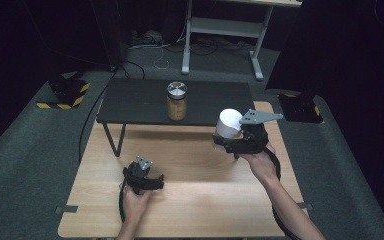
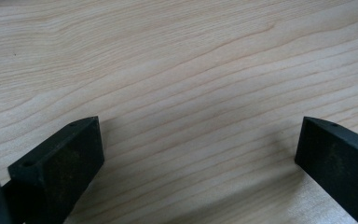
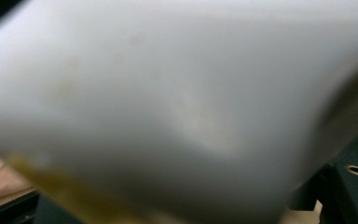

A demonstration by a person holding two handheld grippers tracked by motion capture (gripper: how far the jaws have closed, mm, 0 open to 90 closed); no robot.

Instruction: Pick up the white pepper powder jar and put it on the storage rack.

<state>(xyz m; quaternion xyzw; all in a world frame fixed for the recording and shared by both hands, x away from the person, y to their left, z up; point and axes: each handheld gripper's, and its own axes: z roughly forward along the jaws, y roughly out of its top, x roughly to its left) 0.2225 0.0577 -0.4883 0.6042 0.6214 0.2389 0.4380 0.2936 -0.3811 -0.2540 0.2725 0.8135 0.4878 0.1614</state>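
While the right gripper (image 1: 228, 142) is clamping its fingers on the white cup (image 1: 228, 123) above the counter (image 1: 195, 200), the cup could be slipping; the left gripper (image 1: 142, 181) is resting wide open.

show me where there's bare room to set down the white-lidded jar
Bare wood lies between the left hand-held gripper and the right hand-held gripper holding the white-lidded jar. The dark shelf is free either side of the metal-lidded jar.
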